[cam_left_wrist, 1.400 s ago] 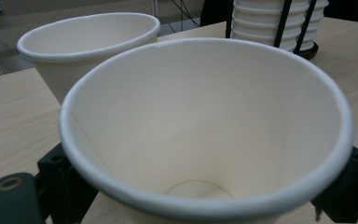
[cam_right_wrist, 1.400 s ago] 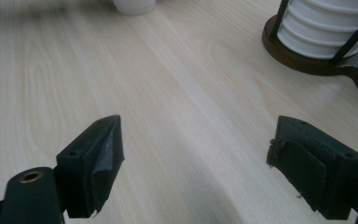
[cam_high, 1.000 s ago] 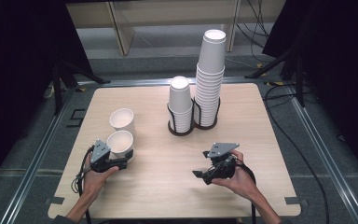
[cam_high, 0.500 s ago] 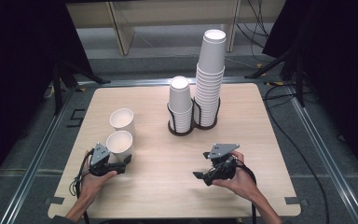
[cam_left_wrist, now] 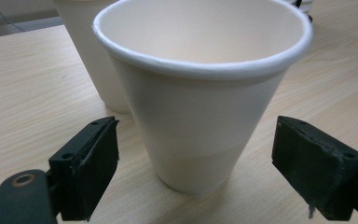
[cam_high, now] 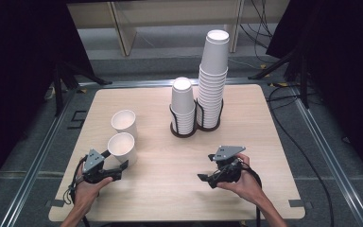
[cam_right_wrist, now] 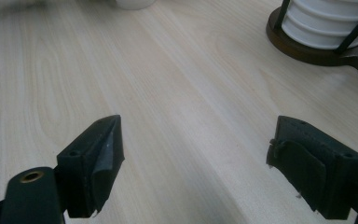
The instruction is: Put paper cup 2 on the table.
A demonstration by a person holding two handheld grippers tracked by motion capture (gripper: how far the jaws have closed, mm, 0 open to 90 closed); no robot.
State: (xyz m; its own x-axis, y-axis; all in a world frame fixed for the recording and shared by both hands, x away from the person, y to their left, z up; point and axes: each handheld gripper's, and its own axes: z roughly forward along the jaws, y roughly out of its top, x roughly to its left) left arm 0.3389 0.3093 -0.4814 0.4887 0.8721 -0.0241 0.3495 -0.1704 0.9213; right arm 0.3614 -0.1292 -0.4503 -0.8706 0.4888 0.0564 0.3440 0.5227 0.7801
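The paper cup [cam_left_wrist: 200,107] stands upright at the table's [cam_high: 170,189] near left, light, thin-walled and easily crushed. The left gripper [cam_high: 121,166] brackets its lower wall, jaws wide and not touching; squeeze gently there. The right gripper [cam_high: 207,178] gapes empty.

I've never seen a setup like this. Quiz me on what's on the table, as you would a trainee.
1. True or false: the left gripper has its pads pressed on the nearer paper cup.
2. How many paper cups stand loose, outside the cup holder?
3. What lies between the jaws of the right gripper? A) a cup B) bare table C) a lid

Key: 1 false, the pads stand apart on either side of it; 2 two; 3 B.
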